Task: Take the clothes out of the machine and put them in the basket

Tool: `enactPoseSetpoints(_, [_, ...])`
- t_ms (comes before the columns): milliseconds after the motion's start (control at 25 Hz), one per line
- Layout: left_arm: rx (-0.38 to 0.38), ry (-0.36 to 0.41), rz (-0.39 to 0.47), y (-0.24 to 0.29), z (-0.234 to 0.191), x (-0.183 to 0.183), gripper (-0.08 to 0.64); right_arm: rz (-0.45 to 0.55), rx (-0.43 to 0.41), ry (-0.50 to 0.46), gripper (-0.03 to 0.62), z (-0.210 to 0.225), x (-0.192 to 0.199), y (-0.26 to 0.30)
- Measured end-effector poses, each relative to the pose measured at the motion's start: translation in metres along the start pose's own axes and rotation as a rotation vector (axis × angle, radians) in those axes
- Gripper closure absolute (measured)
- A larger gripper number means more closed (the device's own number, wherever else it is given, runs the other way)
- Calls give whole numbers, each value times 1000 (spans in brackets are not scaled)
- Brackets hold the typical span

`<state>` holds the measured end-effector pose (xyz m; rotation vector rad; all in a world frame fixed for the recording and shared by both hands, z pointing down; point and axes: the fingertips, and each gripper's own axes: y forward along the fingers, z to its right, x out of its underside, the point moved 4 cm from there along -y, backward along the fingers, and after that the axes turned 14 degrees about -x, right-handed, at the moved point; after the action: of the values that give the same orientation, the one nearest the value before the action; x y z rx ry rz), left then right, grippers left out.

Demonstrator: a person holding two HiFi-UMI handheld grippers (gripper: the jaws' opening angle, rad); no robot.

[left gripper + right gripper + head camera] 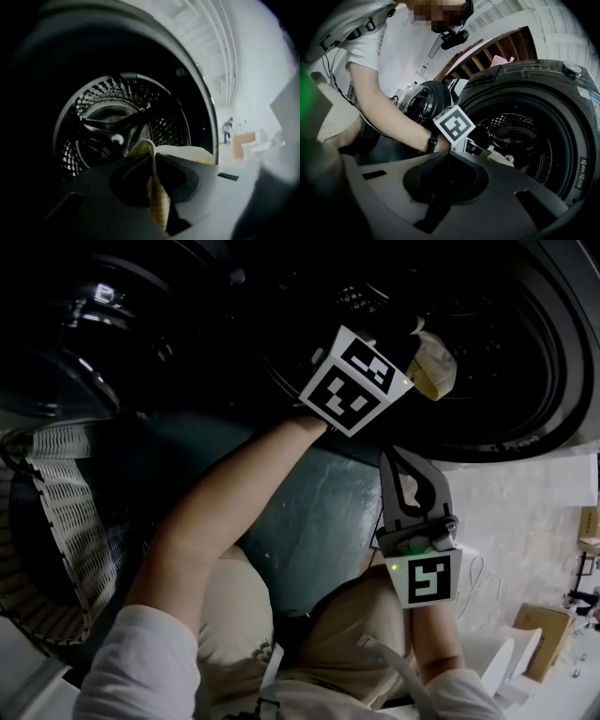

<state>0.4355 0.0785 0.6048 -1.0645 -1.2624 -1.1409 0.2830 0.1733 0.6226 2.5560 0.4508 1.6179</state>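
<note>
A pale yellow cloth (433, 367) hangs at the mouth of the dark washing machine drum (506, 343). My left gripper (412, 338) reaches into that opening and is shut on the cloth. In the left gripper view the cloth (158, 197) is pinched between the closed jaws of the left gripper (151, 159), with the perforated drum (108, 117) behind. My right gripper (405, 474) hovers below the opening, shut, holding nothing. In the right gripper view the right gripper (447, 153) points at the left gripper's marker cube (453, 123) and the cloth (502, 158).
A white lattice laundry basket (56, 512) stands at the left beside the machine. The open round door (423, 101) hangs left of the drum. A cardboard box (539, 634) and white items lie on the floor at the right.
</note>
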Motion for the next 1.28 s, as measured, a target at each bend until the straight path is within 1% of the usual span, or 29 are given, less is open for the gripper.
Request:
enactPoseSetpoints(120, [2, -49, 48, -21, -7, -12, 518, 13, -1, -9, 578, 0, -6, 5])
enactPoseSetpoints(280, [2, -66, 95, -40, -13, -26, 518, 20, -22, -13, 578, -3, -13, 15])
enactPoseSetpoints(400, [3, -114, 126, -53, -17, -28, 518, 17, -48, -29, 578, -3, -21, 18])
enactPoseSetpoints(520, [2, -168, 147, -67, -22, -33, 518, -3, -103, -47, 578, -4, -30, 23])
enactPoseSetpoints(640, [3, -223, 143, -85, -23, -46, 518, -46, -183, -27, 578, -7, -46, 21])
enactPoseSetpoints(760, [-5, -264, 143, -106, -24, -68, 518, -83, -243, 9, 578, -7, -74, 14])
enactPoseSetpoints(840, [-26, -285, 141, -122, -26, -85, 518, -107, -275, 22, 578, -6, -95, 9])
enactPoseSetpoints(920, [-54, -322, 144, -142, -29, -105, 518, -127, -314, 26, 578, -5, -119, 3])
enactPoseSetpoints(1000, [-86, -357, 150, -165, -33, -128, 518, -133, -352, 37, 578, -4, -147, -3])
enactPoseSetpoints(1120, [-134, -386, 134, -195, -38, -157, 518, -145, -401, 36, 578, 1, -189, -9])
enactPoseSetpoints(1280, [-168, -415, 118, -233, -48, -193, 518, -153, -442, 31, 578, 6, -242, -7])
